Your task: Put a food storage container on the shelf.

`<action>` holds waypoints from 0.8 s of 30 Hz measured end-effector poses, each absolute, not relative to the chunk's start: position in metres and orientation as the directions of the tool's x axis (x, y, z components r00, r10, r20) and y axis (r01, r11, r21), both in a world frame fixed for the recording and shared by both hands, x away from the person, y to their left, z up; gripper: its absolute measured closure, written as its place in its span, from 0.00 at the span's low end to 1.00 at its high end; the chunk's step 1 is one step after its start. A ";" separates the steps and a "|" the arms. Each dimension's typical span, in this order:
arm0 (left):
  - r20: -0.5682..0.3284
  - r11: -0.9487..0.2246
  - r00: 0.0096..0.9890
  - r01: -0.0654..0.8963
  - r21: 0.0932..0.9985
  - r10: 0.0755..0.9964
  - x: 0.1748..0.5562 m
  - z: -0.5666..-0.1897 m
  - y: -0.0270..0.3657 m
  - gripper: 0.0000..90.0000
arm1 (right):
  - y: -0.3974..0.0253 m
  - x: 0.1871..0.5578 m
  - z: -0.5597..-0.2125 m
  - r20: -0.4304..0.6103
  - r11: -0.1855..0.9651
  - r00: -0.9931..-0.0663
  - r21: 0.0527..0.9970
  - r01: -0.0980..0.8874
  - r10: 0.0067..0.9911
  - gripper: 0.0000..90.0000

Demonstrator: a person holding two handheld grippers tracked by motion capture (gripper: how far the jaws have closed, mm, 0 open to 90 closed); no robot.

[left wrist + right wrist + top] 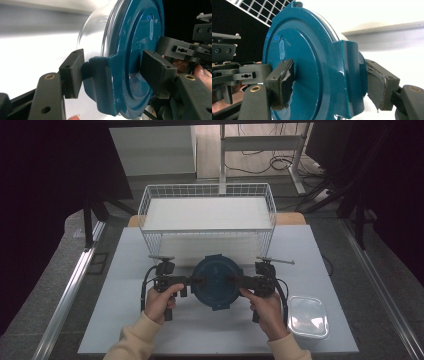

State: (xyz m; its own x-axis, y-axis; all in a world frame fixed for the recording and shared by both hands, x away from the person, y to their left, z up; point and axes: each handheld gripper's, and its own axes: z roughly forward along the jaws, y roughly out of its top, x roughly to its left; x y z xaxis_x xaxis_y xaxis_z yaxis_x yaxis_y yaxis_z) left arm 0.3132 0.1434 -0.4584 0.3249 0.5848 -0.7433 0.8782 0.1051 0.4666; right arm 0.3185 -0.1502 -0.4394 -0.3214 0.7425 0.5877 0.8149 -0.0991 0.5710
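A round clear container with a teal lid (217, 279) is held between the two grippers in the middle of the white table (125, 320). My left gripper (196, 281) grips its left rim. In the left gripper view the left gripper (112, 72) has its jaws pressed on a lid latch tab (100, 82) and the lid's face. My right gripper (235, 280) holds the opposite rim. In the right gripper view the right gripper (327, 85) clamps the other latch tab (349, 75); its pads (284, 80) look worn and torn. The clear body (95, 32) shows behind the lid.
A white wire basket (207, 212) stands right behind the container at the table's far side. A clear lidded box (308, 316) lies near the front right corner, close to the person's right hand (267, 307). Metal rails run along both sides of the table.
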 end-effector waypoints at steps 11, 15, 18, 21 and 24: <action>-0.712 0.104 0.376 0.841 0.530 0.593 0.306 -0.423 0.156 0.41 | -0.137 0.312 -0.406 0.570 -0.086 -0.370 0.618 0.781 0.733 0.32; -0.703 0.102 0.391 0.830 0.548 0.594 0.307 -0.409 0.158 0.41 | -0.135 0.313 -0.392 0.561 -0.083 -0.385 0.635 0.768 0.733 0.32; -0.696 0.099 0.397 0.825 0.556 0.598 0.308 -0.400 0.158 0.41 | -0.134 0.314 -0.385 0.562 -0.086 -0.386 0.637 0.766 0.731 0.32; -0.689 0.095 0.406 0.819 0.566 0.601 0.310 -0.387 0.159 0.41 | -0.135 0.316 -0.374 0.570 -0.093 -0.384 0.635 0.767 0.726 0.32; -0.681 0.096 0.416 0.809 0.580 0.602 0.311 -0.373 0.158 0.42 | -0.135 0.318 -0.357 0.570 -0.101 -0.392 0.648 0.755 0.722 0.32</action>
